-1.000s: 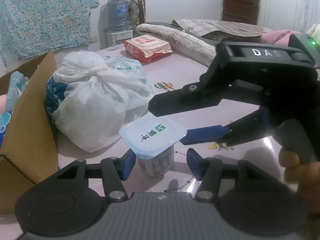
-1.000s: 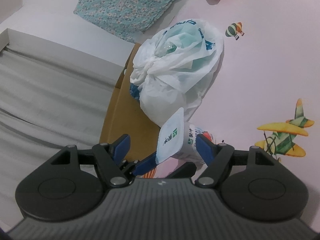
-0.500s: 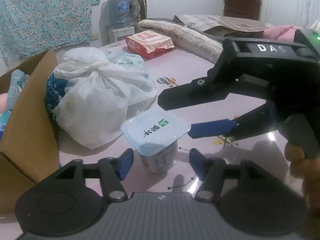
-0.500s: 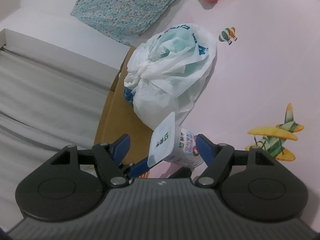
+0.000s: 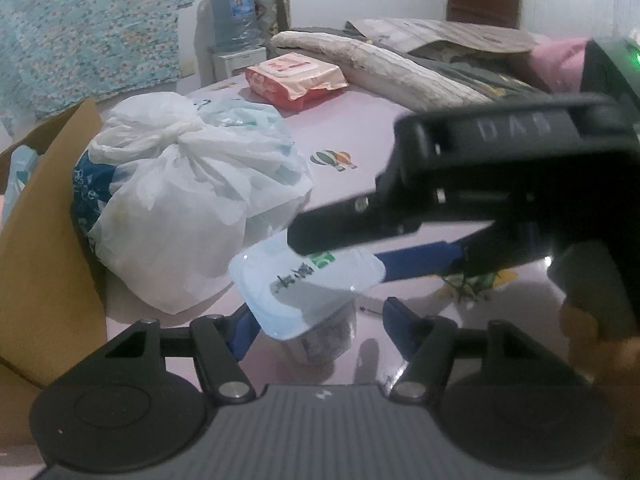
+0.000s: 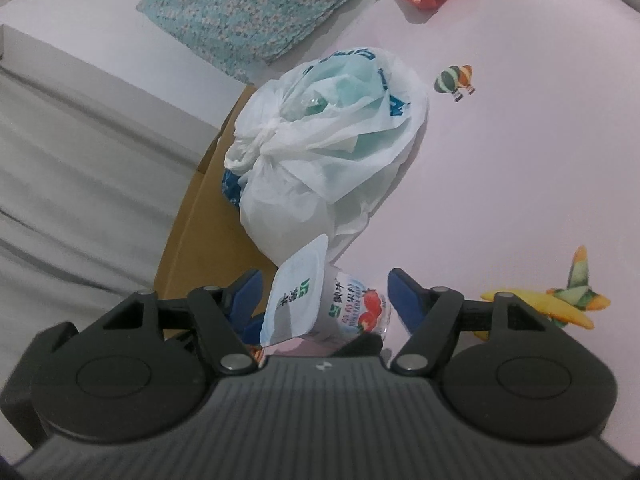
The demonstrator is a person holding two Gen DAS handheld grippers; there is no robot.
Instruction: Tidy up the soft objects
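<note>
A small yogurt cup [image 5: 304,284] with a pale blue foil lid sits tilted on the pink table [image 5: 360,120], in front of a knotted white plastic bag [image 5: 180,208]. My left gripper [image 5: 318,316] is open around the cup with gaps on both sides, and its jaws are closing a little. My right gripper [image 5: 336,248] reaches in from the right with its jaws closing on the cup. In the right wrist view the cup [image 6: 340,304] lies across my right gripper [image 6: 324,276], lid toward one pad and base toward the other, and both look to touch. The bag [image 6: 320,152] is just beyond.
An open cardboard box [image 5: 44,220] holding soft packs stands left of the bag. A red pack of wipes [image 5: 294,76] lies further back on the table. Rolled bedding [image 5: 380,64] lines the far edge. A hand [image 5: 592,340] holds the right gripper's handle.
The left gripper's jaws have widened off the cup. The right gripper's jaws have narrowed around it, and the cup has tipped from upright to tilted toward the left camera.
</note>
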